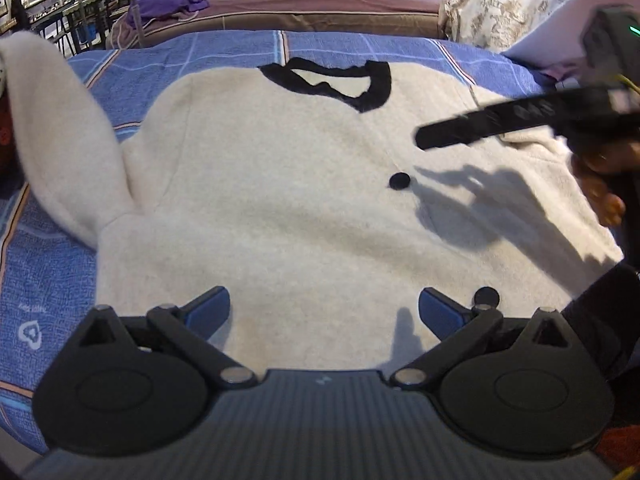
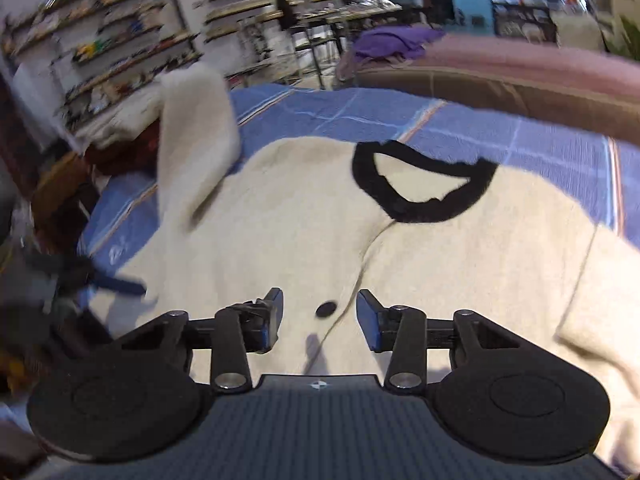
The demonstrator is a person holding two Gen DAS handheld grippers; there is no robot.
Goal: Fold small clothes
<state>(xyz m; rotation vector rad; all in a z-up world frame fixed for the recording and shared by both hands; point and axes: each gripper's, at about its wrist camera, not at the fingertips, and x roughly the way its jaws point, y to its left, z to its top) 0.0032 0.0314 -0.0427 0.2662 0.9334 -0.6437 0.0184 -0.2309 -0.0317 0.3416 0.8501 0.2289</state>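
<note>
A cream fleece cardigan [image 2: 460, 264] with a black collar [image 2: 416, 204] lies spread on a blue checked bedspread [image 2: 500, 132]. Below the collar, the right gripper [image 2: 320, 316] hovers with jaws apart above a black button [image 2: 326, 309]; left of the collar, one sleeve [image 2: 196, 132] stands lifted.

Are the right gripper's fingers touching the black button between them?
Apart. The right wrist view shows the button lying in the gap, cream cardigan visible either side, fingers clear.
</note>
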